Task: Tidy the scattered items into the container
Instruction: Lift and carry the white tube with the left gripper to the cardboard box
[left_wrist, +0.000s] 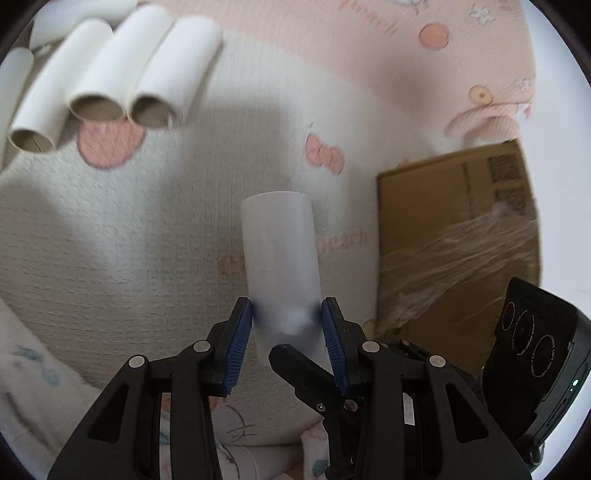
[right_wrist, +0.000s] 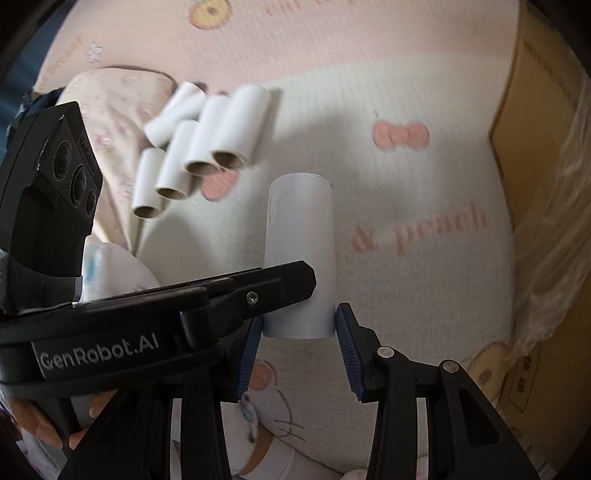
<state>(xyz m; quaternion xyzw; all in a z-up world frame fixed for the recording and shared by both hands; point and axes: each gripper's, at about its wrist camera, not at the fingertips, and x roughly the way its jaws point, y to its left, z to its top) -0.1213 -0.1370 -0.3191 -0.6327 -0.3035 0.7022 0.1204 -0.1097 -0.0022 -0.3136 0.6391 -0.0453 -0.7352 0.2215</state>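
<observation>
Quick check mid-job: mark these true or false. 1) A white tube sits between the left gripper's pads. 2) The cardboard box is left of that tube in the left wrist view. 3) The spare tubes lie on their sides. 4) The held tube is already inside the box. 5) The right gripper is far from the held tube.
1) True: the white tube sits between the pads of the left gripper.
2) False: the cardboard box is to its right.
3) True: the spare tubes lie on their sides on the blanket.
4) False: it is over the blanket, beside the box.
5) False: the right gripper flanks the same tube.
</observation>
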